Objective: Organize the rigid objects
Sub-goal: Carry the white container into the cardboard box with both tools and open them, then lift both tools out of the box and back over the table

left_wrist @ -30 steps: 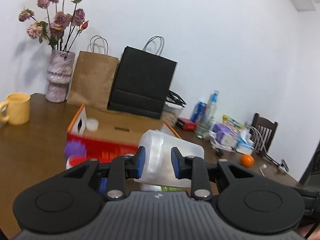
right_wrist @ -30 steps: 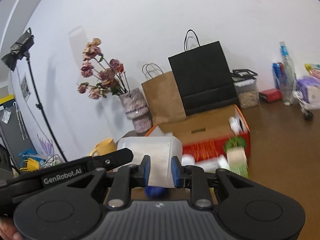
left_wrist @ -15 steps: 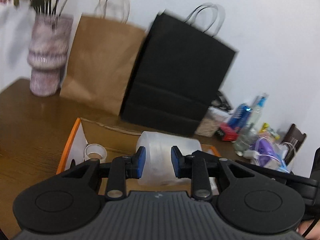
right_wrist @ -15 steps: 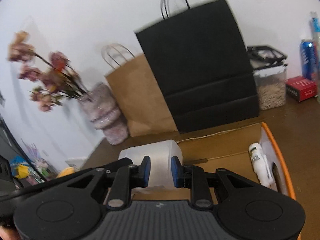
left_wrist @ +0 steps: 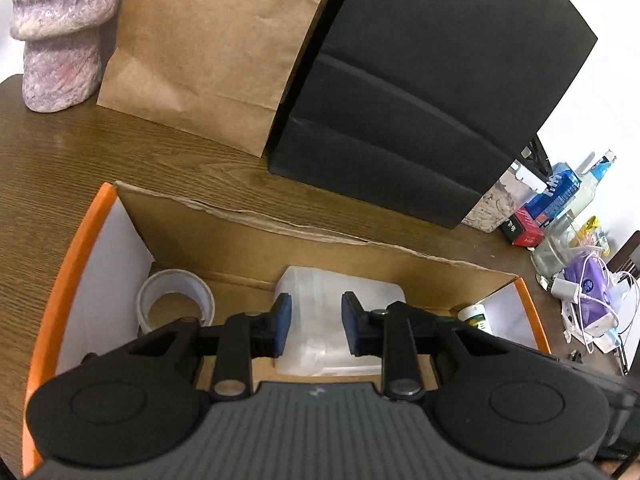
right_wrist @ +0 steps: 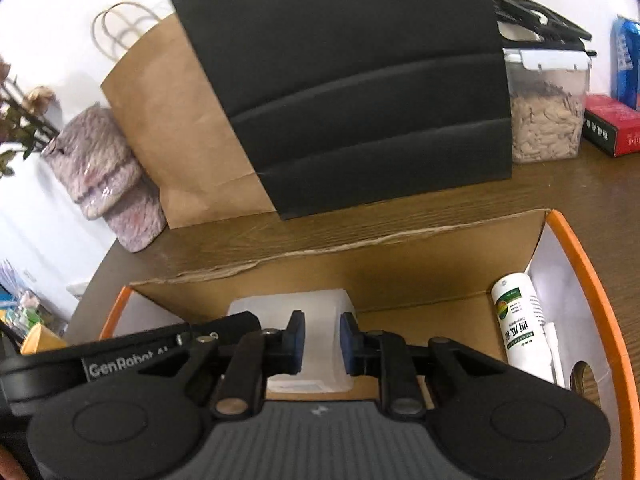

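A translucent white plastic container [left_wrist: 340, 284] hangs low inside the open cardboard box with an orange rim [left_wrist: 68, 272]. My left gripper [left_wrist: 312, 320] is shut on its near side, blue pads pressing the plastic. In the right wrist view the same container [right_wrist: 288, 300] sits between the pads of my right gripper [right_wrist: 322, 336], whose jaws are closing on it. The box [right_wrist: 580, 264] also holds a roll of tape [left_wrist: 176, 300] at its left end and a white bottle with a green label [right_wrist: 518, 324] lying at its right end.
A black paper bag [left_wrist: 420, 80] and a brown paper bag [left_wrist: 216, 40] stand right behind the box, with a mottled vase [left_wrist: 60, 40] to their left. A jar of flakes [right_wrist: 544, 120], a red carton [right_wrist: 612, 128] and tangled cables [left_wrist: 588, 292] crowd the right.
Both grippers carried the container forward and down, from above the table's near side to inside the box. The views tipped downward and the bags now loom close.
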Action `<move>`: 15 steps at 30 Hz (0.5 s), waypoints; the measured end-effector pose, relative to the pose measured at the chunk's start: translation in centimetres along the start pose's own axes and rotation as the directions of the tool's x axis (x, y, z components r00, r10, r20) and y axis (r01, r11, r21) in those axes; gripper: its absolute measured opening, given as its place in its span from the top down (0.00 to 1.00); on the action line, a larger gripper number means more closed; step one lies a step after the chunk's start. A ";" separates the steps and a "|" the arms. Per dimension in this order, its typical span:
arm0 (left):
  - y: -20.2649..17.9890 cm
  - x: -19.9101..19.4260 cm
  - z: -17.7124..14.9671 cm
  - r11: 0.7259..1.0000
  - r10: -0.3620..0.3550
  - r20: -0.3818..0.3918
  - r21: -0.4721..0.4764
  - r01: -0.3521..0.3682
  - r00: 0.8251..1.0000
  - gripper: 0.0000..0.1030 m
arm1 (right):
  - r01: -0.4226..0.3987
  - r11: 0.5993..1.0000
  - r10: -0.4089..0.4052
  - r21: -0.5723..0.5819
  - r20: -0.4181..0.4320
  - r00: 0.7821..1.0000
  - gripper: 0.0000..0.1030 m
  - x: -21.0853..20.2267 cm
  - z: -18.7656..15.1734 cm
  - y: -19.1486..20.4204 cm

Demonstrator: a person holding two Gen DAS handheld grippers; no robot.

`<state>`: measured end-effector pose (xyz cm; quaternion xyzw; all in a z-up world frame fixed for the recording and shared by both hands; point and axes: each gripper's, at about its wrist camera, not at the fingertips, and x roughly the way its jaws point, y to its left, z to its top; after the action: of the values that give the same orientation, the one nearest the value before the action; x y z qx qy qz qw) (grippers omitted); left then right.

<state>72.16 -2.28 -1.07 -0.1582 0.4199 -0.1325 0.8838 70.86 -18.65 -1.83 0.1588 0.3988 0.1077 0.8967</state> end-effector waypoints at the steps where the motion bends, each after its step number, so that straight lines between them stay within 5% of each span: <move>1: -0.1 0.0 0.0 1.000 -0.007 -0.006 0.002 0.007 1.000 0.74 | 0.015 1.000 -0.015 -0.005 0.004 1.000 0.81 0.0 0.1 0.0; 4: -0.8 -0.7 0.0 1.000 -0.010 0.004 0.016 0.010 1.000 0.72 | 0.035 0.999 -0.034 -0.039 0.017 0.999 0.79 -0.4 0.0 0.4; 7: -1.3 -3.2 0.1 0.998 0.004 0.044 0.061 -0.007 0.999 0.55 | 0.026 0.997 -0.025 -0.073 0.021 0.999 0.75 -2.4 -0.1 0.7; 15: -4.4 -14.5 -1.7 0.973 0.012 0.204 0.223 -0.058 0.979 0.51 | 0.072 0.975 -0.043 -0.211 0.143 0.989 0.55 -13.2 -0.5 2.8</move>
<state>61.50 -1.32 9.80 -0.0607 0.3133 -0.1475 0.9362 61.62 -20.20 7.82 0.0562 0.3267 0.1130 0.9367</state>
